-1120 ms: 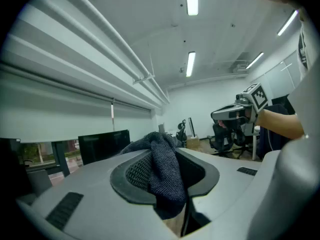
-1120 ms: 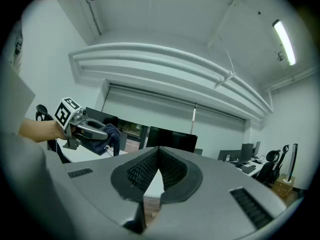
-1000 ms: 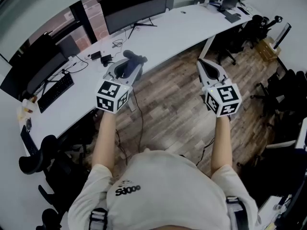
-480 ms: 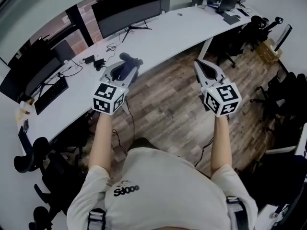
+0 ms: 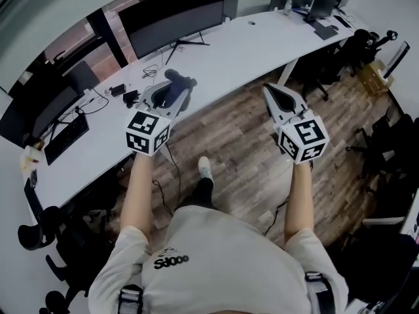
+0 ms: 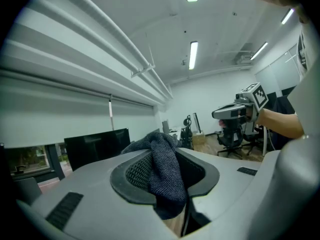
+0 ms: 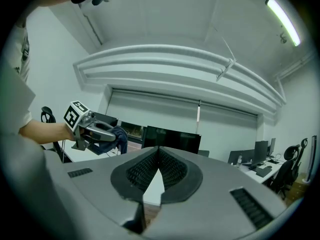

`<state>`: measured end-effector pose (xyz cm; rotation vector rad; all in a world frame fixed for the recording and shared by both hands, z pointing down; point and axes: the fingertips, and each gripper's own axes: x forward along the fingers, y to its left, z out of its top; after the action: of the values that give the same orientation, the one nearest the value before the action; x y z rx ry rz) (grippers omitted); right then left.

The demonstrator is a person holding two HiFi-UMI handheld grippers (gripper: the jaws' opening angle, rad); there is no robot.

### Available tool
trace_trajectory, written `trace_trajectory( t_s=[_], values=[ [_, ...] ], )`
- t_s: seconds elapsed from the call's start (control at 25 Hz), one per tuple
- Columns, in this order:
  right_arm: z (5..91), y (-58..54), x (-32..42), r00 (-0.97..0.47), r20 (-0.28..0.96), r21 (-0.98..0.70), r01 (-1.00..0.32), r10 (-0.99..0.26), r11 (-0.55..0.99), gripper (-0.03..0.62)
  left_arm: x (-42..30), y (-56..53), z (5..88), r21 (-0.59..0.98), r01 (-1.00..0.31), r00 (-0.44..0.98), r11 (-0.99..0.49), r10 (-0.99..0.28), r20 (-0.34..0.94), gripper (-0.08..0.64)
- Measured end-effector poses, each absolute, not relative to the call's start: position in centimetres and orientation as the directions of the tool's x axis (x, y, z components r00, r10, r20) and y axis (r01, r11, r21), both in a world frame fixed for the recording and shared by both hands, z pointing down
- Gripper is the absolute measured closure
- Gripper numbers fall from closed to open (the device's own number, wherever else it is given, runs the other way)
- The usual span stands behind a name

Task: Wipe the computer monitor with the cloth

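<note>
So far, no wiping is judged to be done. The long white table (image 5: 255,41) is faced across open wooden floor (image 5: 229,136), so room is left for stepping in, though its near edge must be minded. The wide dark monitor (image 5: 173,15) at the far left is not yet touched. The left claw (image 5: 171,91) is clenched on the dark cloth (image 5: 182,79), held near the table's near edge. The right claw (image 5: 271,90) is pressed together, empty.

you're standing on a wood-plank floor (image 5: 242,156), a long white desk (image 5: 262,41) curving along the wall ahead, black office chairs (image 5: 393,142) crowding your right, a window (image 5: 82,38) behind the desk's left end, strip lights (image 6: 193,54) glowing on the white ceiling.
</note>
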<state>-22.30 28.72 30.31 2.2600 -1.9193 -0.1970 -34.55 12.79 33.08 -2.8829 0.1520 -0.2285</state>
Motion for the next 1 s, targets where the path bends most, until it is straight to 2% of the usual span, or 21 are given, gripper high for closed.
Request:
trace_trajectory(
  t_s=[0.24, 0.56, 1.0],
  values=[
    [31.1, 21.5, -13.9, 0.191, 0.029, 0.222, -0.958, -0.981, -0.179, 0.587, -24.8, 4.4, 34.1, -0.259, -0.071, 0.981, -0.963, -0.114, 0.157, 0.432],
    [29.4, 11.7, -2.3, 0.183, 0.036, 0.153, -0.972, -0.982, -0.176, 0.587, -11.7, -5.0, 32.4, -0.252, -0.021, 0.982, -0.967, -0.067, 0.175, 0.433],
    [30.4, 0.9, 6.3, 0.146, 0.041, 0.139, -0.981, -0.988, -0.139, 0.586, -1.7, -14.1, 33.4, -0.236, 0.006, 0.98, -0.972, -0.041, 0.194, 0.431]
  ],
)
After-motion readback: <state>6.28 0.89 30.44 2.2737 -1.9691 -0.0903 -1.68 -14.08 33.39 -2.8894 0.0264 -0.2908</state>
